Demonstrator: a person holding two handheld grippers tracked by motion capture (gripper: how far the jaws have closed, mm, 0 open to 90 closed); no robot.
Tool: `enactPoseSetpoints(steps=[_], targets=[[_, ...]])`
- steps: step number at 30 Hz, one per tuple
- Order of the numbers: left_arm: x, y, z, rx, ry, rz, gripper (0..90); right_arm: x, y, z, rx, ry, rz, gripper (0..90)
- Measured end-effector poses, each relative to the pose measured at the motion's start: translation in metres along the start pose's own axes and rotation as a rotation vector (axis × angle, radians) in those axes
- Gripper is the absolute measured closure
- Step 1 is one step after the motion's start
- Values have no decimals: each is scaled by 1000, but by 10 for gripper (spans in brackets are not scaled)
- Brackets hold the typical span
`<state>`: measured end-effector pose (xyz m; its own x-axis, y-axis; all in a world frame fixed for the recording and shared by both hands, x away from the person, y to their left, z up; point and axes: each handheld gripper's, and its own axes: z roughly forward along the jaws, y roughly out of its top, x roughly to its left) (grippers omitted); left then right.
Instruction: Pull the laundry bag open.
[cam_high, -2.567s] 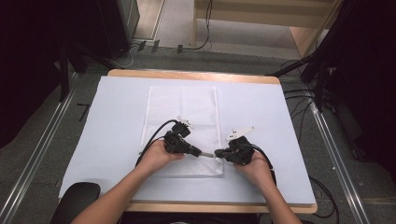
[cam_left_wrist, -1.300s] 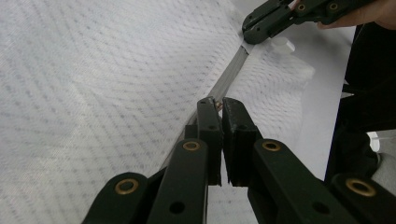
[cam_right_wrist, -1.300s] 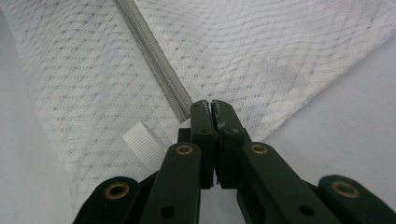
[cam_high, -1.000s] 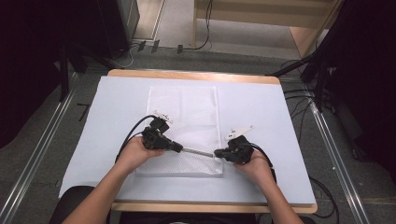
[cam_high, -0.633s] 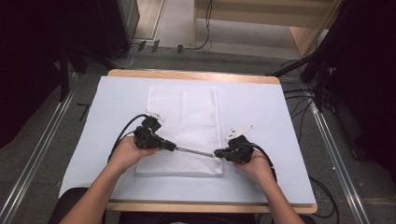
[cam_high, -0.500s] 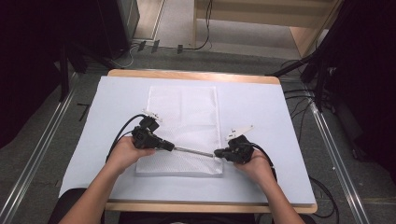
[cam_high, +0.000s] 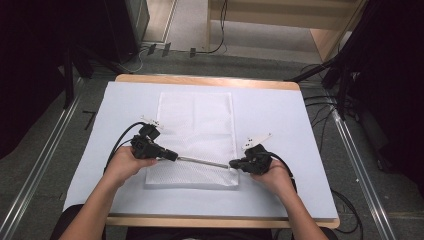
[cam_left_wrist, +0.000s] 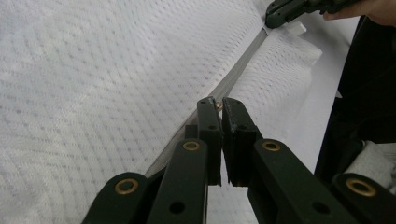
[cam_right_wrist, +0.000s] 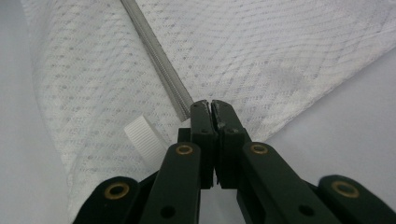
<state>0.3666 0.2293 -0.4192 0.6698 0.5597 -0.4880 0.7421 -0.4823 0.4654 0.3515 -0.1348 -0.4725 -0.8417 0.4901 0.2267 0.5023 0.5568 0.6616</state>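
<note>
A white mesh bag (cam_high: 196, 135) lies flat on the bench (cam_high: 290, 120). The left claw (cam_high: 172, 156) pinches the zipper pull, and the right claw (cam_high: 234, 164) pinches the zipper's (cam_high: 202, 161) other end.

A white mesh zippered laundry bag (cam_high: 196, 137) lies flat on the pale-covered desk (cam_high: 285, 115). Its grey zipper line (cam_high: 202, 161) runs between the jaws of the left gripper (cam_high: 173, 156) and the right gripper (cam_high: 233, 164). A ribbed white tab (cam_right_wrist: 142, 135) lies just left of the right jaws.
</note>
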Motion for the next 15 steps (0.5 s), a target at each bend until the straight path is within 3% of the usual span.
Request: enactPoseSetpoints(steps=[11, 15], targets=[[8, -5, -4, 12, -7, -16, 878, -3, 2, 1, 8, 22, -16, 895], [4, -12, -3, 12, 1, -3, 878, 2, -3, 0, -26, -8, -21, 894]])
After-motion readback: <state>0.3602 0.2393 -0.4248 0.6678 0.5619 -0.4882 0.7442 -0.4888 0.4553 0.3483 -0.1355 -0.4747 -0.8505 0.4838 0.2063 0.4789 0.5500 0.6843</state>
